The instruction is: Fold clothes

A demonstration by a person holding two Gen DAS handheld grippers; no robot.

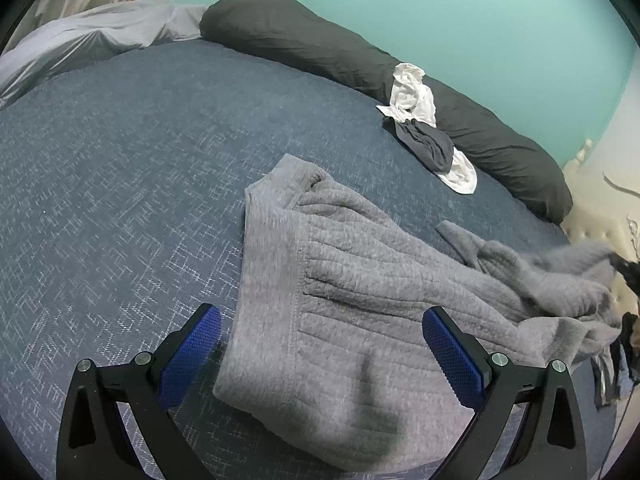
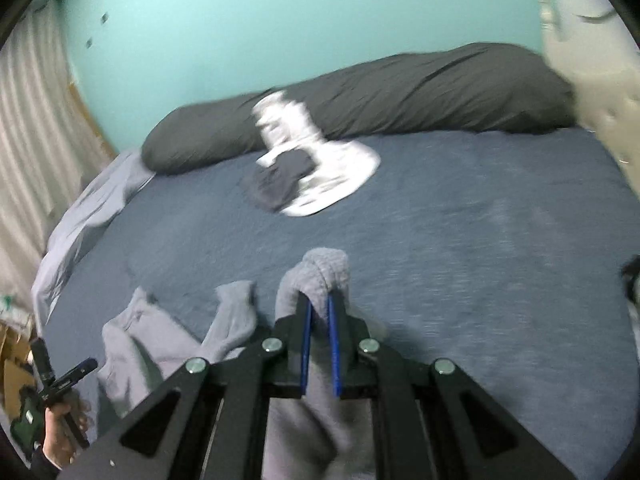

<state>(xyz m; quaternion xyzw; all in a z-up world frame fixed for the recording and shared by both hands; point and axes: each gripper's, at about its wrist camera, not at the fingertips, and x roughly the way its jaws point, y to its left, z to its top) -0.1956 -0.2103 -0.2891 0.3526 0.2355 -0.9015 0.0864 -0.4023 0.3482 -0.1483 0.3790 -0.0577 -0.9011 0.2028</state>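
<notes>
A grey knit sweater [image 1: 352, 300] lies spread on the blue bedspread [image 1: 120, 160], its hem toward me and its sleeves trailing off to the right. My left gripper [image 1: 320, 344] is open and empty, its blue pads either side of the sweater's near part, above it. My right gripper [image 2: 319, 304] is shut on a fold of the grey sweater [image 2: 324, 272] and holds it lifted above the bed. More of the sweater [image 2: 160, 336] hangs to the lower left in the right wrist view. The left gripper [image 2: 68, 380] shows there at the far left.
A long dark bolster pillow [image 1: 360, 60] runs along the far side against the teal wall. A pile of white and dark clothes [image 1: 424, 132] lies by it; it also shows in the right wrist view [image 2: 312, 168]. A pale grey sheet [image 1: 80, 40] is bunched at the far left.
</notes>
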